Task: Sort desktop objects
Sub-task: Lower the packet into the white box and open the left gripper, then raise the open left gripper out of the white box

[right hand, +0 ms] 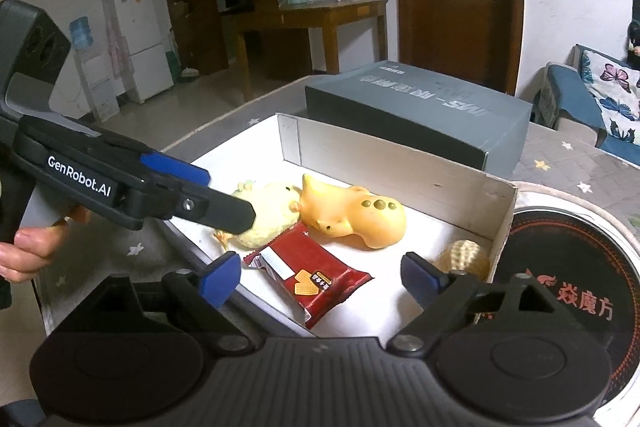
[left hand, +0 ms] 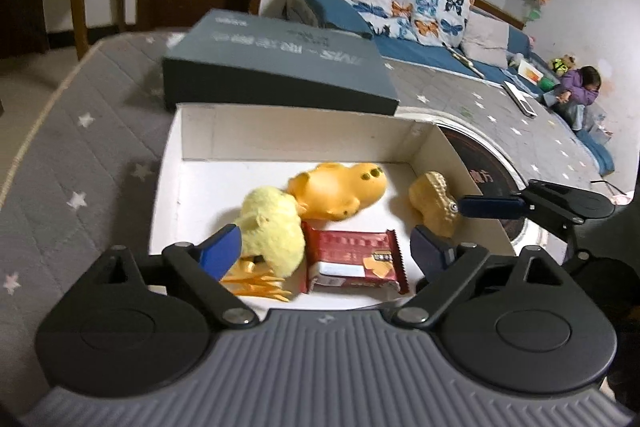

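A white open box [left hand: 304,135] [right hand: 400,159] holds a fluffy yellow chick toy [left hand: 272,231] [right hand: 268,213], an orange rubber animal toy [left hand: 340,191] [right hand: 356,213], a red snack packet [left hand: 354,261] [right hand: 308,277] and a peanut-shaped toy [left hand: 434,203] [right hand: 464,255]. My left gripper [left hand: 324,251] is open just above the box, its left finger beside the chick; it also shows in the right wrist view [right hand: 224,199]. My right gripper [right hand: 322,277] is open over the packet, its fingertip [left hand: 492,207] next to the peanut toy.
A dark grey box lid [left hand: 280,63] [right hand: 420,107] lies behind the white box. A round black-faced device [right hand: 568,267] [left hand: 484,163] sits to the right. All rest on a grey star-patterned quilt [left hand: 80,155]. A sofa and a wooden table stand beyond.
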The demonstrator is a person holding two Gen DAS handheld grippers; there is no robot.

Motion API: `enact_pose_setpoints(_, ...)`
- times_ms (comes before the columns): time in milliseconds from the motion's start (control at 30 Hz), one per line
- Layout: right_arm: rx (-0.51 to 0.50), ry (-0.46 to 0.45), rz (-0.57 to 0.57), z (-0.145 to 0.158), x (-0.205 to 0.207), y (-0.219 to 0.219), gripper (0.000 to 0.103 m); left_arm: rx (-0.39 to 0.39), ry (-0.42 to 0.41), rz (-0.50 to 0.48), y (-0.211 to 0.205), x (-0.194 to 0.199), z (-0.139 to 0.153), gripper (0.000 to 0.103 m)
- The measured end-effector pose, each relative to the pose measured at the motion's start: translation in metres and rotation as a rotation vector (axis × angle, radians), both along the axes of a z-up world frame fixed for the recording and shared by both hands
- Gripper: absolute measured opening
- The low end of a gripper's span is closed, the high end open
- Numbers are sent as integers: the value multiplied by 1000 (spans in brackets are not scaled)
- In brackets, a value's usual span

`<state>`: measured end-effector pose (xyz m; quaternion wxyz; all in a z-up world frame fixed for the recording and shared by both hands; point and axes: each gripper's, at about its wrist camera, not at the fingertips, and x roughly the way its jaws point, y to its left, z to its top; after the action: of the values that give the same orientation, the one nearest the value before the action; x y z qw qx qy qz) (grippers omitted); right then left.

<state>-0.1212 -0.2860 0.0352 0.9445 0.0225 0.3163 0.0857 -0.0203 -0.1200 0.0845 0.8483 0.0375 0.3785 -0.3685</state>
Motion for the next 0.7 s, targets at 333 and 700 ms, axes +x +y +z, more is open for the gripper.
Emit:
enact_pose_setpoints(333, 28, -21, -36, 1, -12, -1, 103, 44, -119, 66, 1, -22, 10, 103)
enact_pose_setpoints(700, 50, -31, -94, 3, -24, -4, 103, 86, -204, 86, -5, -46, 18, 103)
